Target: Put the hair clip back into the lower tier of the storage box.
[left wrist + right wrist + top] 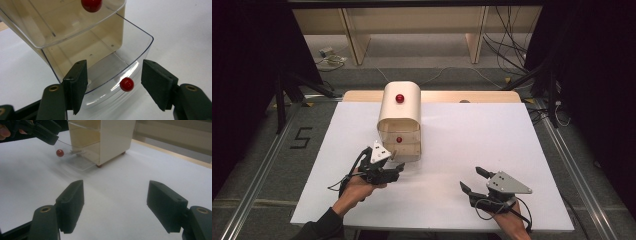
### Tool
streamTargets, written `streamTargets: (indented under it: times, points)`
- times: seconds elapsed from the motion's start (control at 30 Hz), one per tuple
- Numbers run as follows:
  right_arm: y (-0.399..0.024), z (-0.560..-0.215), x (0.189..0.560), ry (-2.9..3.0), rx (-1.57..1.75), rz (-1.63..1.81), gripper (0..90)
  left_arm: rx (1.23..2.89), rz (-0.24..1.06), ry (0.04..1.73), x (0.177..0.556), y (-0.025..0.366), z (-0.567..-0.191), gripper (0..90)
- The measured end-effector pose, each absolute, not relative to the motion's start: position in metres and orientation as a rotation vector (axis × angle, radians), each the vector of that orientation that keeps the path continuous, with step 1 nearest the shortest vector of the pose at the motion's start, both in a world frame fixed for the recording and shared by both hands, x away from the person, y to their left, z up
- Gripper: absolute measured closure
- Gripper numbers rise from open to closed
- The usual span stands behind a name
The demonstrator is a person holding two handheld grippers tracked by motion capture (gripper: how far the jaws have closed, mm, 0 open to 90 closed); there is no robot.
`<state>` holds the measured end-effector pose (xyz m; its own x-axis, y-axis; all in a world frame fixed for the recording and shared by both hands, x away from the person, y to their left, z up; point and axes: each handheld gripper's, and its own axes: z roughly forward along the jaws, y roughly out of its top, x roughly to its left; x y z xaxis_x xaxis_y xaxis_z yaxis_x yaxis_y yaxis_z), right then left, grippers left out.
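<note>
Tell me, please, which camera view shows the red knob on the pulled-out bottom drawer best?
The left gripper view: the red knob sits close and sharp on the clear bottom drawer, between the open jaws of the left gripper. The right gripper view shows it small, from the side. In the high view I cannot make it out.

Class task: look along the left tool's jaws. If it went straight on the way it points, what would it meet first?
Most likely the red knob on the pulled-out clear drawer of the cream cabinet; the left tool stands open around it, though the exact gap is unclear.
</note>
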<state>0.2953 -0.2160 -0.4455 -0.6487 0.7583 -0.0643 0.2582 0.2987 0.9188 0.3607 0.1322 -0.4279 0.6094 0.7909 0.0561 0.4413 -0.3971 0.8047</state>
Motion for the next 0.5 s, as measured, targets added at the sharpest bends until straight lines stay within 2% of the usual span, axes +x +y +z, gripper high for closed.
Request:
streamTargets:
  times: [0.5]
  points:
    - [-0.2164, -0.445, 0.295, 2.074, 0.901, 1.331, 30.9, 2.025, 0.554, 0.958, 0.3531, 0.1352, -0.4263, 33.3]
